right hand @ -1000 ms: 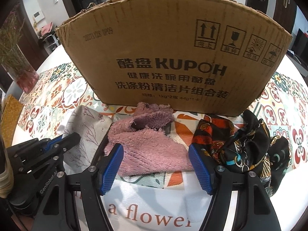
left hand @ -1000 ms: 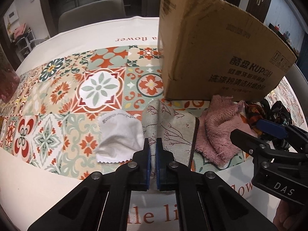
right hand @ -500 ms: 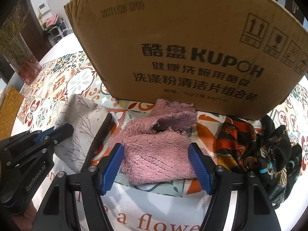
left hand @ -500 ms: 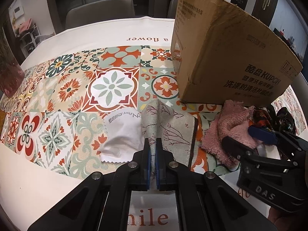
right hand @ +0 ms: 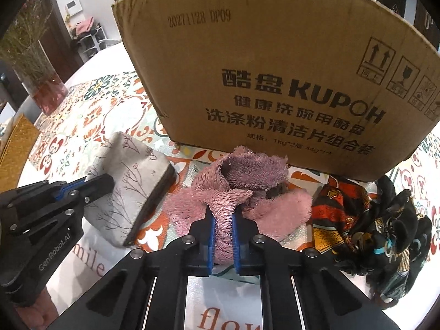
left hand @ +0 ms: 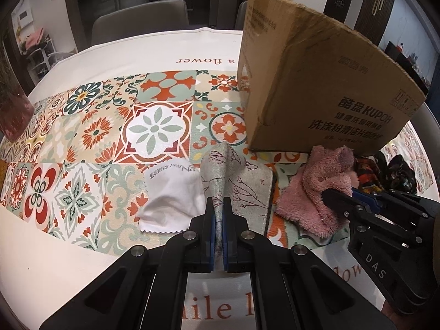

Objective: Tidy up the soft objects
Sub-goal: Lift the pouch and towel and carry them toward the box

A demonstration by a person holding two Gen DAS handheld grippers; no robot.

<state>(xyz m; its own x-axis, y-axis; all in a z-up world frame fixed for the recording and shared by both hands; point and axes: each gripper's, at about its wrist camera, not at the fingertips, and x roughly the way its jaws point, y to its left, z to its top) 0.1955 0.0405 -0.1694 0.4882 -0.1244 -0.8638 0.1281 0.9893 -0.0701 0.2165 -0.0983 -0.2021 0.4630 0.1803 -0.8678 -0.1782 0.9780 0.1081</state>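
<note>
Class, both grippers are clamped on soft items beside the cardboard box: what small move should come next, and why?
Probably lift both. The right gripper pinches the pink towel, the left gripper pinches the beige pouch, both rest on the tablecloth, and the box stands tall behind them.

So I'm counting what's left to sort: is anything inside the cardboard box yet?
Cannot tell. Both views show only the cardboard box from outside; its walls hide the interior. In front of it lie a pink towel, a linen pouch and a dark patterned scarf.
</note>
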